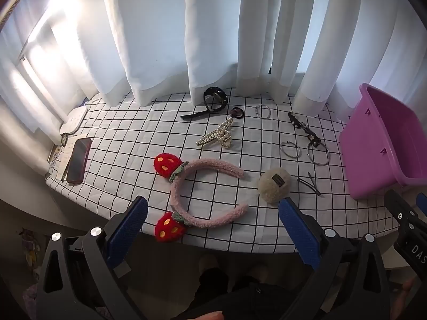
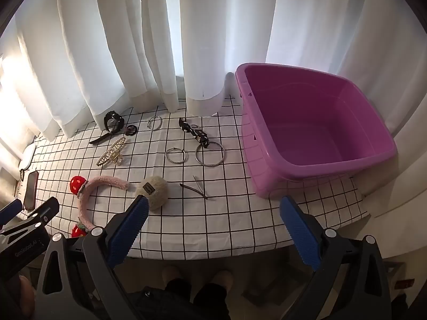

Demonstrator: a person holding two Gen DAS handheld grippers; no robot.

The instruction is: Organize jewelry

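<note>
A pink fuzzy headband with red strawberries (image 1: 205,186) lies near the table's front edge, also in the right wrist view (image 2: 106,184). A beige fuzzy clip (image 1: 275,185) (image 2: 153,190), thin black hairpins (image 1: 309,184) (image 2: 196,190), silver hoops (image 1: 317,153) (image 2: 209,153), a pearl claw clip (image 1: 217,137) (image 2: 113,153), a black watch (image 1: 213,100) (image 2: 113,122) and a dotted black bow clip (image 1: 305,130) (image 2: 194,132) lie on the checked cloth. An empty purple tub (image 2: 320,133) (image 1: 384,144) stands at the right. My left gripper (image 1: 213,220) and right gripper (image 2: 213,220) are open, empty, at the front edge.
A red-cased phone (image 1: 78,160) and papers lie at the table's left edge. White curtains (image 1: 213,40) hang behind the table and touch its back. A small dark hair tie (image 1: 237,112) and a thin bangle (image 1: 263,111) lie near the watch.
</note>
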